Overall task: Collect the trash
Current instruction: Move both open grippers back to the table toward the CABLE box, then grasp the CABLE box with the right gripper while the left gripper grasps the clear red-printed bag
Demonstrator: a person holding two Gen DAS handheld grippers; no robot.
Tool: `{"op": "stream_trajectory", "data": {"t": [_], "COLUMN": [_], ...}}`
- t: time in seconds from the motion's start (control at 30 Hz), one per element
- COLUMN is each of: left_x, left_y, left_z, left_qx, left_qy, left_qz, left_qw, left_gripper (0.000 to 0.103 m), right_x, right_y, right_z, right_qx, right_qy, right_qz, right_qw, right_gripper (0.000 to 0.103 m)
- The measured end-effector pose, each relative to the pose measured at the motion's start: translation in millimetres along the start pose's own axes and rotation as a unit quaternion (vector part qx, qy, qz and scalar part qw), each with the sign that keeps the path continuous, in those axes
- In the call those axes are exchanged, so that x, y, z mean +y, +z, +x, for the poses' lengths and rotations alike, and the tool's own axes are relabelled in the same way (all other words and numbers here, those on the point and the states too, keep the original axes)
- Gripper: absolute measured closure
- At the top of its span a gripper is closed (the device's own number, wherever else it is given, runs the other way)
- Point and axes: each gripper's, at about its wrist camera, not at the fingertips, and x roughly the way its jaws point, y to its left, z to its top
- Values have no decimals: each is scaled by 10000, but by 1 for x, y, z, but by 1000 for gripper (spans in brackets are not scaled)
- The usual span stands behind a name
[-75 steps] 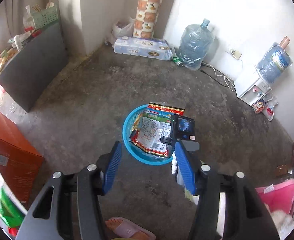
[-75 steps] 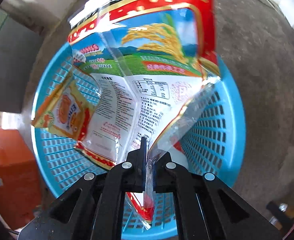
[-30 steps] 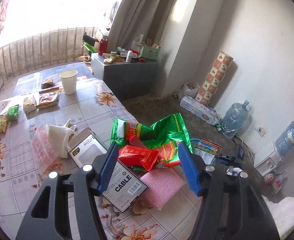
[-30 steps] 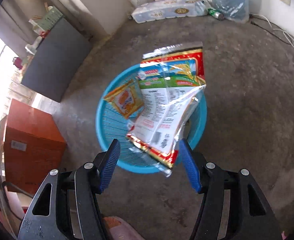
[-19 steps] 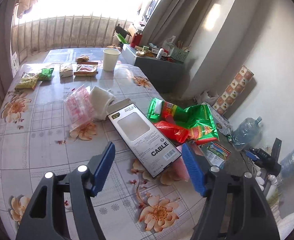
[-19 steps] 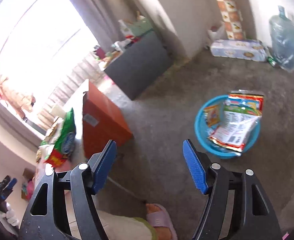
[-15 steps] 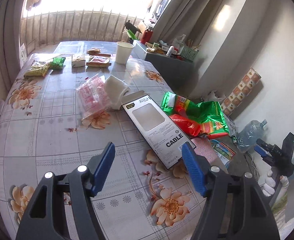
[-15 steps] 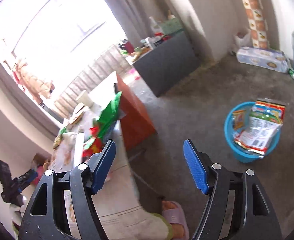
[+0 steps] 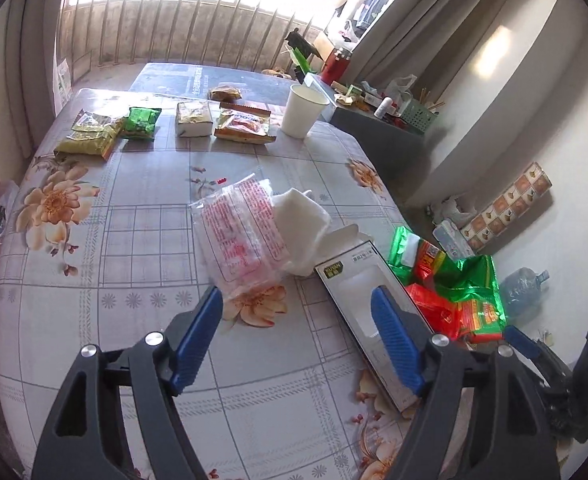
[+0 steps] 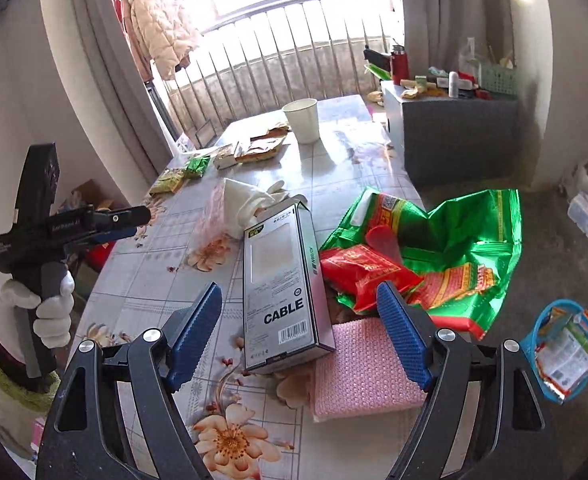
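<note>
Your right gripper (image 10: 298,330) hovers over the near table edge, jaws wide and opening, nothing pressed between them. The box (image 10: 281,292) marked CABLE lies straight ahead, partly framed by the blue pads, its long axis running away from you along the fingers' line; a grip across its short width looks the likelier fit. Red and green wrappers (image 10: 434,256) lie to its right, a pink cloth (image 10: 364,372) nearer you. Your left gripper (image 9: 297,338), also wide, opening and empty, points at bare tablecloth (image 9: 141,240); the box (image 9: 368,312) sits by its right pad, the clear bag (image 9: 241,232) further ahead. The right hand appears nearer. The blue basket (image 10: 562,348) stands on the floor, right of the table.
</note>
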Motion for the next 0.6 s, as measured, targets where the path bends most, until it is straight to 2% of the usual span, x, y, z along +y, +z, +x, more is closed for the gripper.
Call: {"op": "stream_trajectory", "data": {"t": [0.07, 0.2, 0.43, 0.47, 0.53, 0.6], "left_x": [-2, -3, 3, 5, 11, 16], "left_y": [10, 21, 28, 27, 25, 23], "left_z": [19, 64, 114, 116, 118, 114], "left_qx": [-6, 319, 566, 594, 619, 588], "left_qy": [235, 275, 920, 949, 968, 861], "left_qz": [144, 130, 264, 255, 222, 182], "left_qw": [9996, 9990, 9938, 9934, 9931, 9944], "left_gripper": [29, 29, 29, 30, 39, 45], "right_x": [6, 18, 15, 13, 11, 8], "right_y": [2, 9, 19, 19, 19, 19], "right_z": [16, 43, 59, 59, 60, 62], "right_qx": [182, 493, 604, 617, 643, 681], "right_qy": [-7, -56, -8, -4, 30, 85], "right_qz": [-49, -111, 4, 21, 66, 129], "right_qw": [9998, 9987, 9982, 9981, 9979, 9976], "right_gripper": [27, 27, 27, 27, 27, 27]}}
